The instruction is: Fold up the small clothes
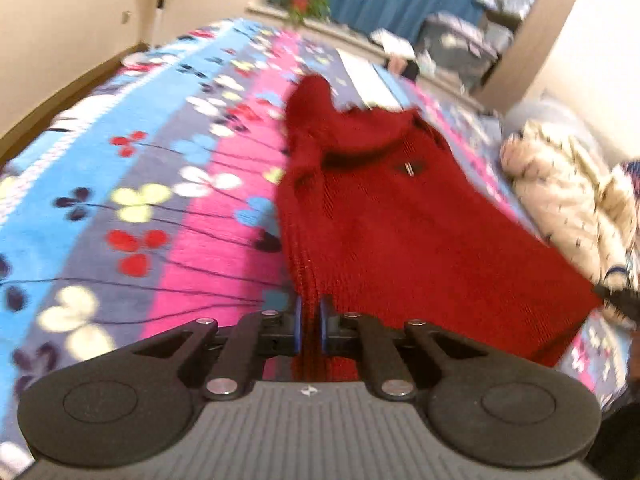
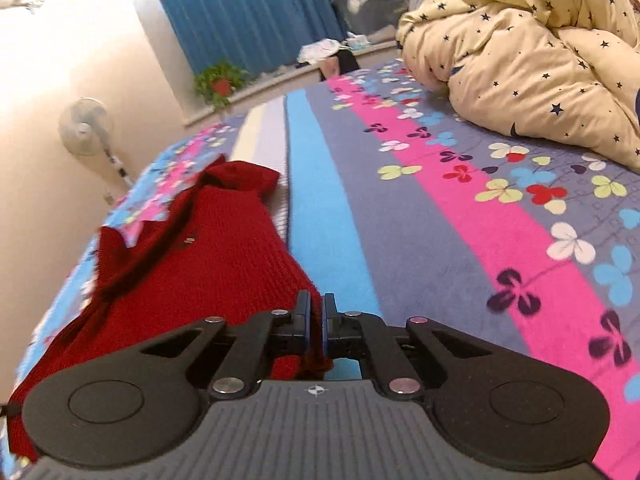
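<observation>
Lying on the flowered bedspread [image 2: 420,240], the red knitted sweater [image 1: 400,220] has its near hem pinched by the left gripper [image 1: 310,324] and right gripper [image 2: 317,328], jaws clamped narrow.

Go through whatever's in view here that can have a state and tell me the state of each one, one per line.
Left claw: shut on the red sweater's hem.
Right claw: shut on the sweater's other hem corner.
Red sweater: spread out on the bedspread, unfolded, collar end far.
Star-print quilt: bunched up.
Blue curtains: drawn.
</observation>
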A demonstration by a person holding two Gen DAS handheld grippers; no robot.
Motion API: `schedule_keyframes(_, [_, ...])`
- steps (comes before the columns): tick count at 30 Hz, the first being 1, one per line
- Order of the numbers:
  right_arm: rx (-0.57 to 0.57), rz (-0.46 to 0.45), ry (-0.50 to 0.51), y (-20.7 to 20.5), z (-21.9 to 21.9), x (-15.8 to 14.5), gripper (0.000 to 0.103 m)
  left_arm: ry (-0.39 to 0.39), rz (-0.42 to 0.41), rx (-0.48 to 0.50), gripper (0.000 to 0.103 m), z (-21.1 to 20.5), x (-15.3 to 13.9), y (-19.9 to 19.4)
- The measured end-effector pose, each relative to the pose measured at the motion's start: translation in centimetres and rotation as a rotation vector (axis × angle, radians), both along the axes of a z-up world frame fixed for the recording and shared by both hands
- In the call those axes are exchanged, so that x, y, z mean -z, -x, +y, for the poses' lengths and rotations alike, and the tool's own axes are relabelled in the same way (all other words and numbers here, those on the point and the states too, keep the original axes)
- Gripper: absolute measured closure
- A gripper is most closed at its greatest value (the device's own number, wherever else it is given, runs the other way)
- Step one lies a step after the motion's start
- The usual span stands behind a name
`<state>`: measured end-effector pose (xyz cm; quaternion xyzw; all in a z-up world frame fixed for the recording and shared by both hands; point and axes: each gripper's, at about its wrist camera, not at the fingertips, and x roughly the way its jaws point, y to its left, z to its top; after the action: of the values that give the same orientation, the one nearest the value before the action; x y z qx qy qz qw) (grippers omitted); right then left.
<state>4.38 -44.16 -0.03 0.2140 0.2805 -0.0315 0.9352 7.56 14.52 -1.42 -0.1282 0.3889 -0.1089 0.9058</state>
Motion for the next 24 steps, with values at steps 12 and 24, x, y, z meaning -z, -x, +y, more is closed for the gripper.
schedule_keyframes(12, [0.084, 0.321, 0.086, 1.2, 0.6, 4.0, 0.097, -0.14, 0.23, -0.017, 0.051, -0.8, 2.8, -2.0])
schedule_keyframes(24, [-0.116, 0.449, 0.204, -2.9, 5.8, 8.3, 0.072, -0.257, 0.323, -0.018, 0.066, -2.4, 5.8, -3.2])
